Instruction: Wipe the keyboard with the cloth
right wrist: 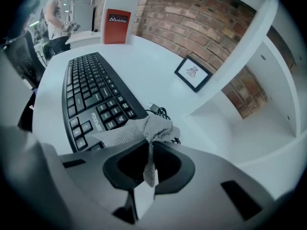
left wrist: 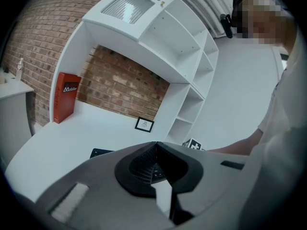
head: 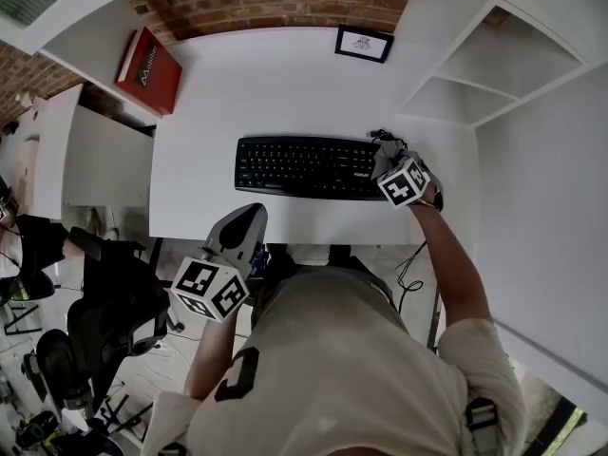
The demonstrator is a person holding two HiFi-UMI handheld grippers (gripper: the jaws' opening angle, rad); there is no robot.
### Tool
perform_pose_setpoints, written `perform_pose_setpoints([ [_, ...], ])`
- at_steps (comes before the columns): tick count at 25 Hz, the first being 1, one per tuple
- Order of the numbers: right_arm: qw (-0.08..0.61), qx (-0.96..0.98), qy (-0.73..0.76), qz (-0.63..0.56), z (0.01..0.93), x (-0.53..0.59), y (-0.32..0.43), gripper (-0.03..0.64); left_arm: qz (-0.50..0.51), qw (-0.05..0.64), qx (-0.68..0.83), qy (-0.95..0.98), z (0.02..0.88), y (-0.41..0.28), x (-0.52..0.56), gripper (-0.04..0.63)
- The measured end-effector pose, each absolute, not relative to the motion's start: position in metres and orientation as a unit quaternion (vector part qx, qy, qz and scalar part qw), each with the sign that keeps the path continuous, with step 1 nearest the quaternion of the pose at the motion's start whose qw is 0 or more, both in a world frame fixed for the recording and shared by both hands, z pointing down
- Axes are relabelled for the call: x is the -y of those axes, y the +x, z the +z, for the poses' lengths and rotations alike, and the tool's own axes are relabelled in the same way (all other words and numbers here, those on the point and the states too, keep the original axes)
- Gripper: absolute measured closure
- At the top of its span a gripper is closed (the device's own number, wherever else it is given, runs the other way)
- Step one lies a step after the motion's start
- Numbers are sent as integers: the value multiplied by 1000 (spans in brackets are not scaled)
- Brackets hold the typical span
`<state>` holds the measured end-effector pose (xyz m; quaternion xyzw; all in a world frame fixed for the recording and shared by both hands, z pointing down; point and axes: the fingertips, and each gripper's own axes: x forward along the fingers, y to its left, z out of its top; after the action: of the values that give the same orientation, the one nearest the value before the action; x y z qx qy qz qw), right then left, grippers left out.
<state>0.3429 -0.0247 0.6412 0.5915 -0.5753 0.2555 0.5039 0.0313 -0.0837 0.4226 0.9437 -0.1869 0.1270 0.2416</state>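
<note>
A black keyboard (head: 309, 166) lies across the middle of the white desk (head: 209, 93). My right gripper (head: 391, 162) hovers at the keyboard's right end, shut on a grey cloth (head: 383, 156). In the right gripper view the cloth (right wrist: 139, 131) bunches out past the gripper (right wrist: 149, 143) and drapes over the number-pad corner of the keyboard (right wrist: 93, 87). My left gripper (head: 249, 213) is held at the desk's front edge, short of the keyboard, shut with nothing in it. In the left gripper view the jaws of the left gripper (left wrist: 156, 143) meet, and a strip of keyboard (left wrist: 100, 153) shows behind them.
A red box (head: 149, 71) stands at the desk's back left, and a small framed picture (head: 364, 44) leans on the brick wall. A coiled cable (right wrist: 160, 111) lies by the keyboard's right end. White shelves (head: 494, 65) rise at the right. A black office chair (head: 104, 312) is at the lower left.
</note>
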Motion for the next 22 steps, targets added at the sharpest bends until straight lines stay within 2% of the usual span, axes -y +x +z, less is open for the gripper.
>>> perform_pose_setpoints([
  [15,536,513,609,280,642,-16,395,592,118,244,232,934,425,15,95,591],
  [18,517,512,625,284,626,-21,396,592,104,247,261,927,421,-2,108,591],
  [22,474,567,622,259,593,11,357,592,98,248,286,920,421,-22,121,591],
])
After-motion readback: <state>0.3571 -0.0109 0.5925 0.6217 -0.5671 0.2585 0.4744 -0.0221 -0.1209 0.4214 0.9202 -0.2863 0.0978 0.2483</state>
